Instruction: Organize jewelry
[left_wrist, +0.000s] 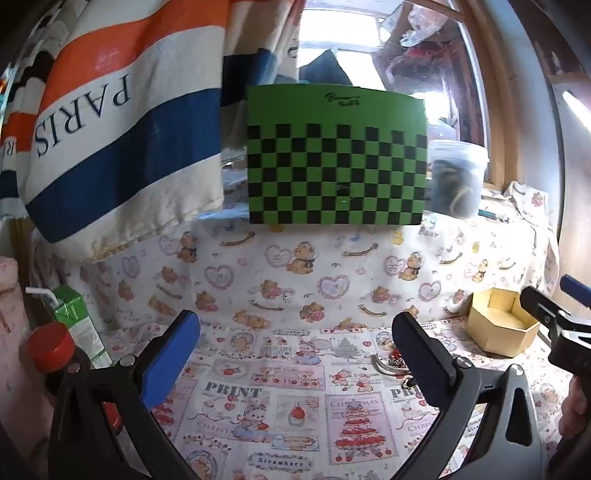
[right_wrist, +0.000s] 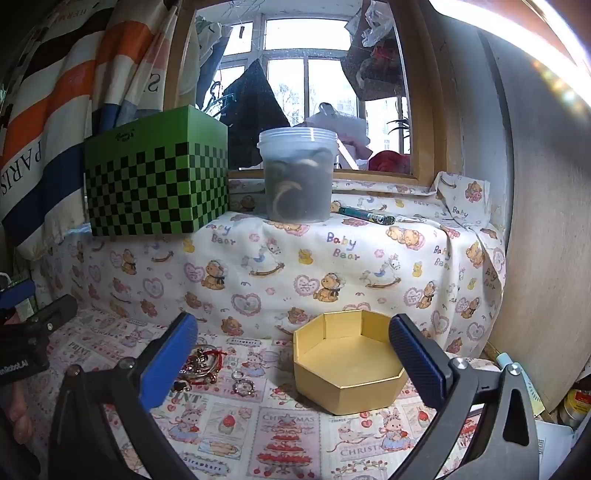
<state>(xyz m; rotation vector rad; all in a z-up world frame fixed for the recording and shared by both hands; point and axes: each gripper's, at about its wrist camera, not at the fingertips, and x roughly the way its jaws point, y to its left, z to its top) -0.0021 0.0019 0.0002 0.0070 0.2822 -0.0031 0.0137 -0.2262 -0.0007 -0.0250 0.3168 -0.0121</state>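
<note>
A small heap of jewelry (right_wrist: 201, 363), with red cord bracelets and what may be a round keyring charm, lies on the printed tablecloth (right_wrist: 295, 435), just left of an open gold octagonal box (right_wrist: 349, 369); the right gripper (right_wrist: 291, 363) hovers with fingers spread wide, grasping nothing; the left gripper (left_wrist: 295, 360) is likewise released; a green checkered box (right_wrist: 157, 181) stands on the ledge behind.

Ahead of my right tool (right_wrist: 291, 354) the patterned cloth counter (right_wrist: 280, 417) lies bare between the tangled jewelry pile (right_wrist: 201, 363) and open gold octagonal cardboard box (right_wrist: 351, 369).
</note>
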